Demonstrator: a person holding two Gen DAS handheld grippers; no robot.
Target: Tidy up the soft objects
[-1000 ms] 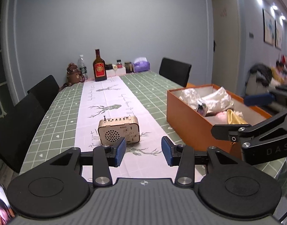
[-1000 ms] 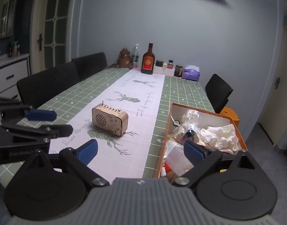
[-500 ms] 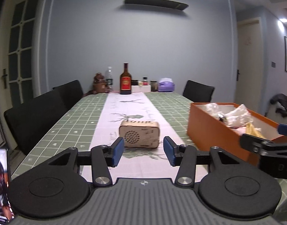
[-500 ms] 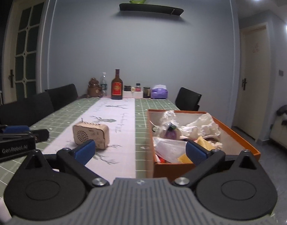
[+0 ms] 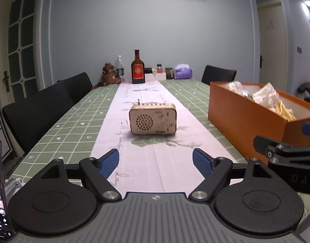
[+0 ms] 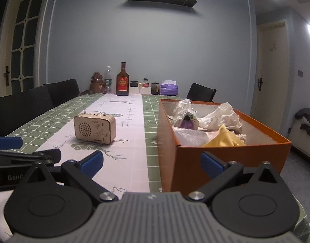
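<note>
Left wrist view: left hand-held gripper point(image 5: 156, 162) jaws opening, nothing between, wooden radio point(image 5: 152, 118) ahead on worktop point(image 5: 73, 117). Right hand-held gripper point(image 6: 151, 162) released, empty. Soft objects point(image 6: 219, 119) inside orange box point(image 6: 225, 158), right of radio.

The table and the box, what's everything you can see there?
Wooden radio-shaped box: one, pale tan, on the white runner.
Cardboard box: one, orange, right side of the table.
Yellow cloth: one, inside the box, near end.
White crumpled cloth: one, inside the box.
Purple soft toy: one, in clear wrap, inside the box.
Brown glass bottle: one, red label, far end.
Tissue pack: one, purple, far end.
Black chairs: several, around the table.
Left gripper: jaws opening, nothing between.
Right gripper: jaws apart, empty.
</note>
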